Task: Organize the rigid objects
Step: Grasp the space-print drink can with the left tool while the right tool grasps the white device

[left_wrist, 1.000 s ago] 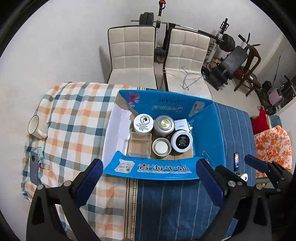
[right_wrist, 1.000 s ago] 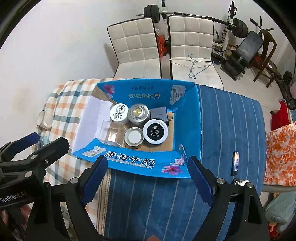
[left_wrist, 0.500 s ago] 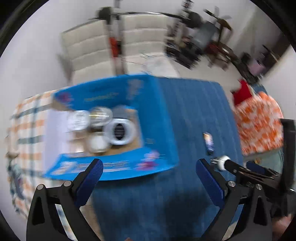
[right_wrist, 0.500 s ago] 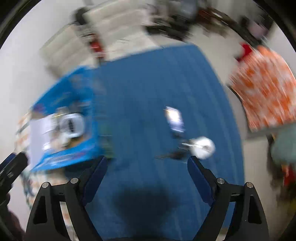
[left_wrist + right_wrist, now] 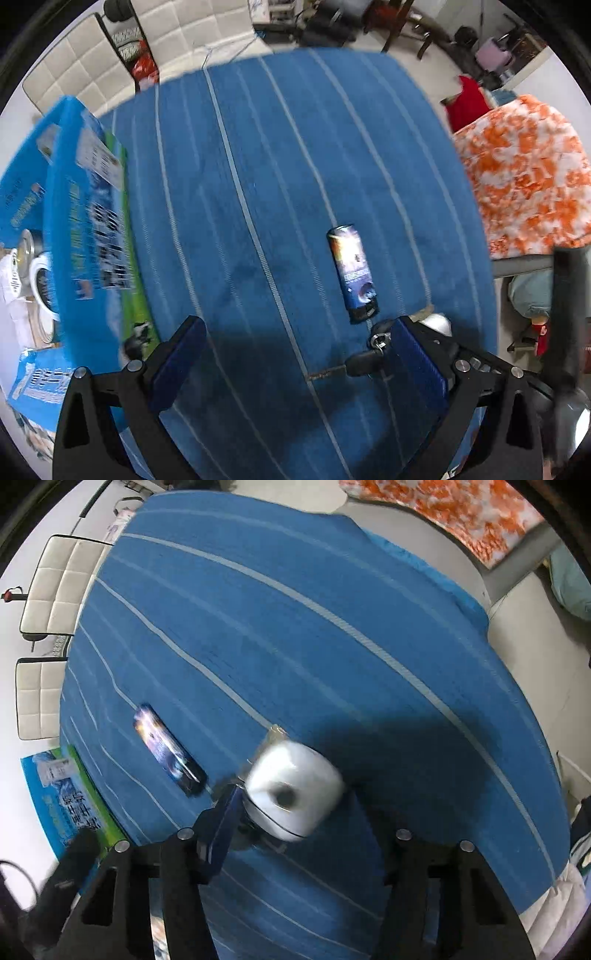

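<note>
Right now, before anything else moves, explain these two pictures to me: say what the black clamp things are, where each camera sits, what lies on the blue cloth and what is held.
There is no robot here. A person holds a pair of two-finger tongs in each hand, and each pair carries a wide-angle camera looking forward along its fingers.

The left picture comes from the left tongs, which are open and empty above a blue striped cloth. On the cloth lie a slim printed case and a black-headed key. A blue carton holding jars stands at the left.

The right picture comes from the right tongs, which sit around a white rounded object. That part is blurred, so I cannot tell whether they grip it.
</note>
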`<state>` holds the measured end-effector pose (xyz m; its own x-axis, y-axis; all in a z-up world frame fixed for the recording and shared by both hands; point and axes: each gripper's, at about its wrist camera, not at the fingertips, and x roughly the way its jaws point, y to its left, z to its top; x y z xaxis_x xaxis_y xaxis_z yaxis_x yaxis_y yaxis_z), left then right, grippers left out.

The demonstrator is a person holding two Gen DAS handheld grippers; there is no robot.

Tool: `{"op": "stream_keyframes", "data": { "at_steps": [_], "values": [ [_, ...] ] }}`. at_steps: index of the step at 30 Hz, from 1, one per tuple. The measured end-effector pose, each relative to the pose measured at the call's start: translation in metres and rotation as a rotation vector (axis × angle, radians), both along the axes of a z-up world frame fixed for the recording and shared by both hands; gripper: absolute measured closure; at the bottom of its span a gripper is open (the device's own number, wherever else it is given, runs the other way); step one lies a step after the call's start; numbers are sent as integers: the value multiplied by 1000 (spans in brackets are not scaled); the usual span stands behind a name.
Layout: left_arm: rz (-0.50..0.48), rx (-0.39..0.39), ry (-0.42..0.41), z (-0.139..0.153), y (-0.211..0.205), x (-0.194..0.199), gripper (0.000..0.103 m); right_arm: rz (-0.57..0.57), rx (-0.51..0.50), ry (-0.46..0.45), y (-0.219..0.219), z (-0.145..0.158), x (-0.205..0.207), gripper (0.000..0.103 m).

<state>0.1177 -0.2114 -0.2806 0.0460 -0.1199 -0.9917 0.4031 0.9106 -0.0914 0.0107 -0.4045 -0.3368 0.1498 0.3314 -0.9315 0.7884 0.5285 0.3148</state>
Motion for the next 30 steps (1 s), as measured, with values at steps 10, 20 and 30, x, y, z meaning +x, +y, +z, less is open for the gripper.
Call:
{"op": "stream_keyframes", "data": {
  "at_steps": [10,20,30],
  "values": [
    [66,-13,61,-22,-8,9,2,259,-179,74,15,15,21,52],
    [27,-6,106,-52,-47,19,35,484,-257,-7,2,28,55,51],
    [-18,10,60,-48,-29,13,81,382,-276,44,-5,12,46,48]
  ]
}}
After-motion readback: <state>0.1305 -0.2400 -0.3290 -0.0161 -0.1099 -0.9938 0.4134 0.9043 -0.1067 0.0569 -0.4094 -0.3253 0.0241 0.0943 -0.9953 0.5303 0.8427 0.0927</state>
